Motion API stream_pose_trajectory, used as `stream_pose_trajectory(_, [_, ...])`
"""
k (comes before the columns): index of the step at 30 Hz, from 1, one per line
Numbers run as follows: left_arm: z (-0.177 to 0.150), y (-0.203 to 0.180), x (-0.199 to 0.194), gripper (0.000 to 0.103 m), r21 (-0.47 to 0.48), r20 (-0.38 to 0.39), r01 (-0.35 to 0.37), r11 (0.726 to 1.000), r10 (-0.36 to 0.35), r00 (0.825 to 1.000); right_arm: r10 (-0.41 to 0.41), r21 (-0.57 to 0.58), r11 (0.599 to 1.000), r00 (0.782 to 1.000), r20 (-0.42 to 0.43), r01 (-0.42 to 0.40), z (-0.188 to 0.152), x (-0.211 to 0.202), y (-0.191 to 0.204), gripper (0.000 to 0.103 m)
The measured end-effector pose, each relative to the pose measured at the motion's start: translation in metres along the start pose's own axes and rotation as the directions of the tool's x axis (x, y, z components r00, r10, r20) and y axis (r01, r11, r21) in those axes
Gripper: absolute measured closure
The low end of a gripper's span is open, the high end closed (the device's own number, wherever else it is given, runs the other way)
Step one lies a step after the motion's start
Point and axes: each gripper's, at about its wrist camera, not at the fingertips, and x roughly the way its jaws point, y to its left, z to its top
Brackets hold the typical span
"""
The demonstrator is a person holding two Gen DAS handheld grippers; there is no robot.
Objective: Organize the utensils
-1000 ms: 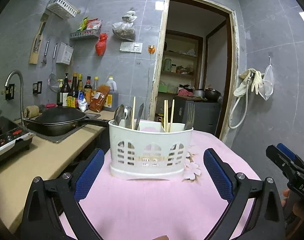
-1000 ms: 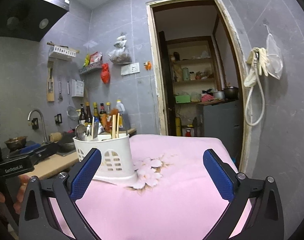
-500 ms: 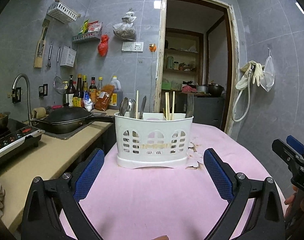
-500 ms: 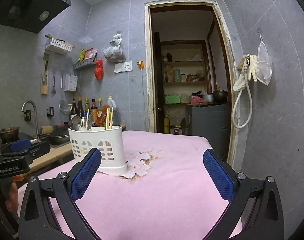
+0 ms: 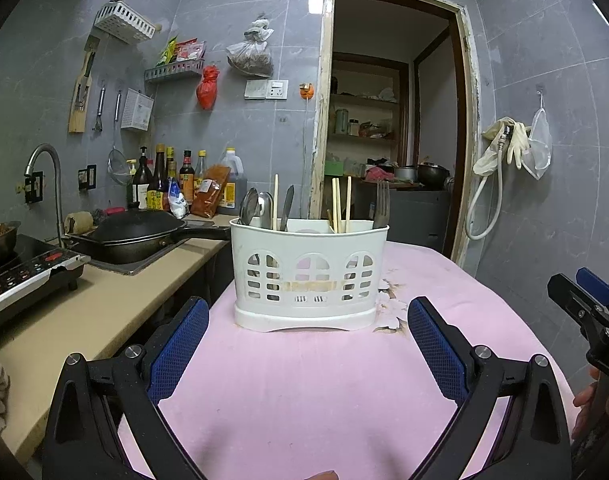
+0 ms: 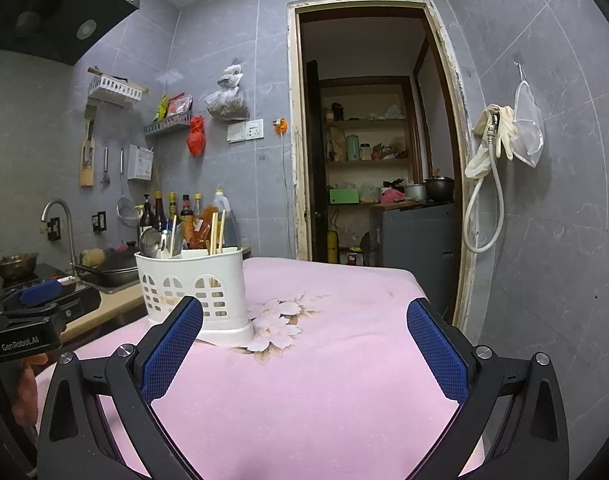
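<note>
A white slotted utensil caddy (image 5: 307, 280) stands upright on the pink tablecloth (image 5: 304, 380). Spoons (image 5: 255, 210), a knife (image 5: 287, 208), chopsticks (image 5: 340, 204) and a fork (image 5: 381, 205) stick up out of it. My left gripper (image 5: 306, 344) hangs open just in front of the caddy, nothing between its blue pads. In the right wrist view the caddy (image 6: 196, 288) sits left of centre, and my right gripper (image 6: 304, 348) is open and empty over the cloth, to the caddy's right. Each gripper shows at the edge of the other's view.
A tan counter (image 5: 84, 312) runs along the left with a black pan (image 5: 136, 234), an induction cooker (image 5: 20, 276), a tap and several bottles (image 5: 176, 184). An open doorway (image 5: 388, 128) lies behind the table. A grey tiled wall with a hose (image 6: 484, 208) closes the right side.
Both grippers have tilted and sunk lower, so the caddy now looks nearer eye level and slightly closer. Both stay open and empty. The caddy and utensils have not moved.
</note>
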Motion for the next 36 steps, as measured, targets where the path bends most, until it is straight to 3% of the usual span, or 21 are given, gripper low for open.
stream_pose_trajectory(36, [-0.0050, 0.0027, 0.0013, 0.005, -0.009, -0.013, 0.007, 1.000, -0.007, 1.000, -0.002, 0.001, 1.000, 1.000, -0.003, 0.002, 0.0002, -0.0003, -0.0001, 0.000])
